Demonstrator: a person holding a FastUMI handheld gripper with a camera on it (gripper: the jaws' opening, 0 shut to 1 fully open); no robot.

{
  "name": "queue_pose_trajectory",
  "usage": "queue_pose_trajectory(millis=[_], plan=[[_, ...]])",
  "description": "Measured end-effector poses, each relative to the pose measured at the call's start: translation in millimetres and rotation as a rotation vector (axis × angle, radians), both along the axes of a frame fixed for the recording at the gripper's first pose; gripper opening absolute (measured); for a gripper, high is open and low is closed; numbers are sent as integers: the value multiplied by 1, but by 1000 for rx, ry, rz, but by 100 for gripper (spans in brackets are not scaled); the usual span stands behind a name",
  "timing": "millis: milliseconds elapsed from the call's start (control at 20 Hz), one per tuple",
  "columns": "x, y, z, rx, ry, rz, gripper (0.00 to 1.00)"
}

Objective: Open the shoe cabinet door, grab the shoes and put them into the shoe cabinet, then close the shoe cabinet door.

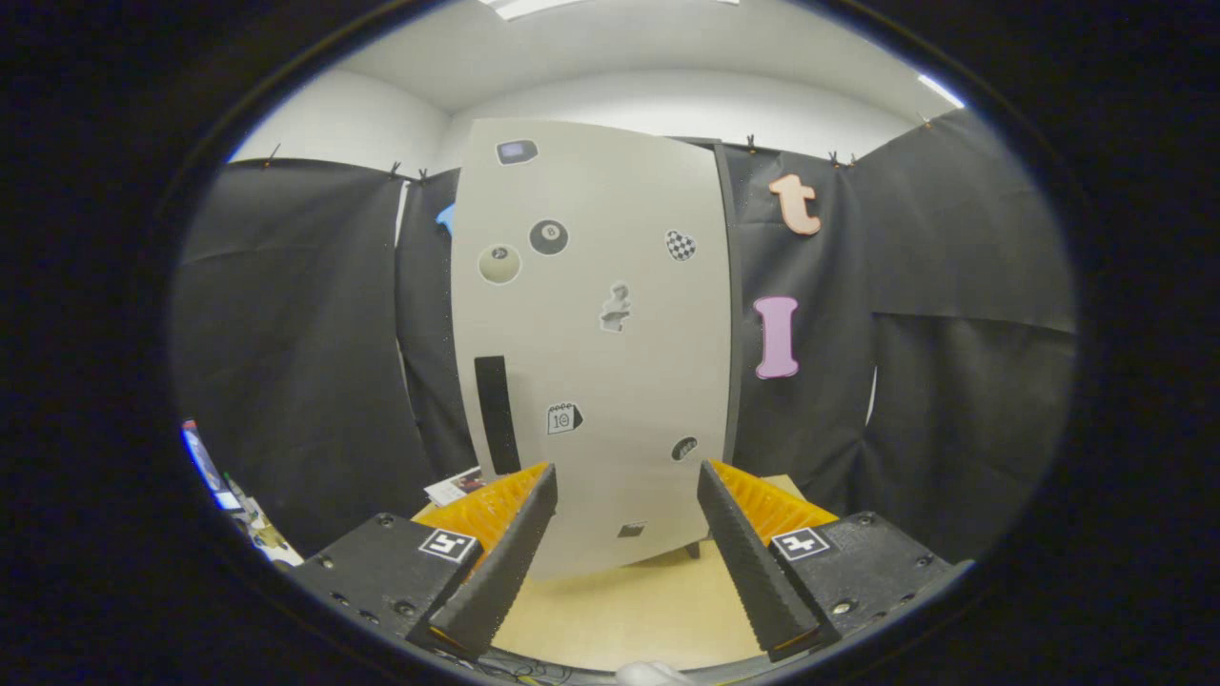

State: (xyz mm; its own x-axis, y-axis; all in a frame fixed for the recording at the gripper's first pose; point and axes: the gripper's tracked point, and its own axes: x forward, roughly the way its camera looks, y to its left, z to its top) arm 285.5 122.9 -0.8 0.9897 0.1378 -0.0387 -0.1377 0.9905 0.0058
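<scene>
Black cloth walls the booth behind a wooden table (620, 610). The shoe cabinet (596, 333) stands at 12 o'clock beyond the fingers, door shut, dark handle (497, 414) at its 8 o'clock. The gripper (627, 491) points level, fingers apart, holding nothing; stickers too small to read

The booth is enclosed by black cloth (295, 362) hung in panels and held along its top edge by small clips (751, 143). Above the cloth, plain white walls (343, 119) are seen meeting in a corner, under a white ceiling (610, 57). Light is given by bright ceiling panels (534, 8), and a further strip (942, 90) is seen farther along. A pale wooden worktop (620, 610) is laid at the bottom, and some clutter (253, 524) is glimpsed at the cloth's foot
</scene>
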Motion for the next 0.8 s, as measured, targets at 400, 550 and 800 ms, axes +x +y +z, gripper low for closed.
queue_pose_trajectory(millis=[400, 550, 800], plan=[[-48, -14, 13, -16, -51, -102, 98], [-63, -16, 16, -7, -67, -126, 97], [-96, -14, 34, -41, -142, -160, 97]])
